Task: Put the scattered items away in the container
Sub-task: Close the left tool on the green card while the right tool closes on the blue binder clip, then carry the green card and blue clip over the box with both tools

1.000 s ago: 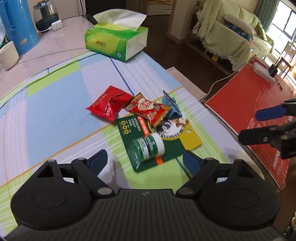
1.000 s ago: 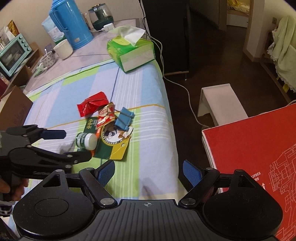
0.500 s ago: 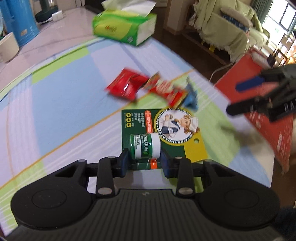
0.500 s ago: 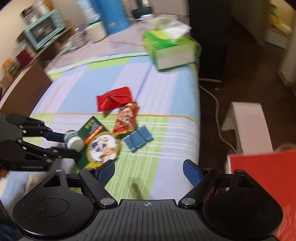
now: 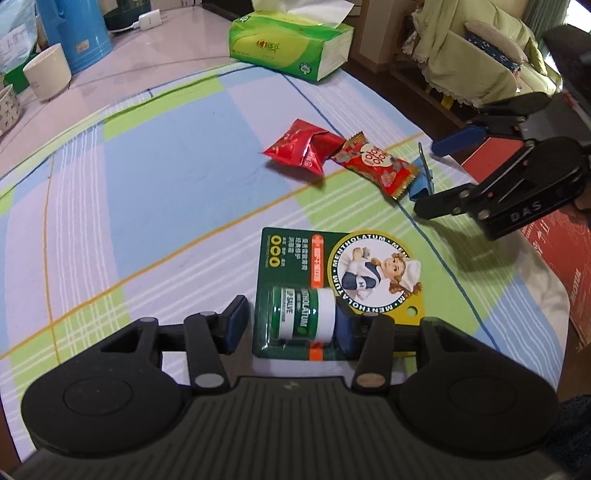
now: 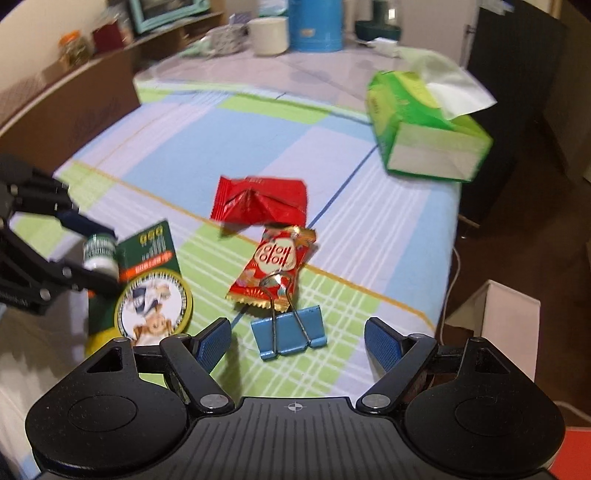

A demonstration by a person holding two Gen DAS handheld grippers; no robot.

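A green lip salve card (image 5: 295, 258) with its small jar (image 5: 303, 314) lies on the checked cloth. My left gripper (image 5: 291, 325) is open, its jaws narrowed around the jar: the right pad touches and a thin gap shows at the left pad. From the right wrist view the jar (image 6: 98, 251) sits between those fingers. A blue binder clip (image 6: 288, 332) lies between the open fingers of my right gripper (image 6: 299, 345), untouched. A red-and-gold sweet packet (image 6: 273, 266) and a red packet (image 6: 258, 201) lie just beyond it.
A green tissue box (image 5: 288, 48) stands at the table's far side, with a blue flask (image 5: 77, 33) and a white cup (image 5: 48, 70) behind. A red flat box (image 5: 554, 251) lies past the table's right edge. A brown cardboard box (image 6: 74, 99) stands beside the left edge.
My left gripper dropped onto the jar and narrowed from wide open, then eased slightly wider. My right gripper swung in from beside the table and lowered over the binder clip.
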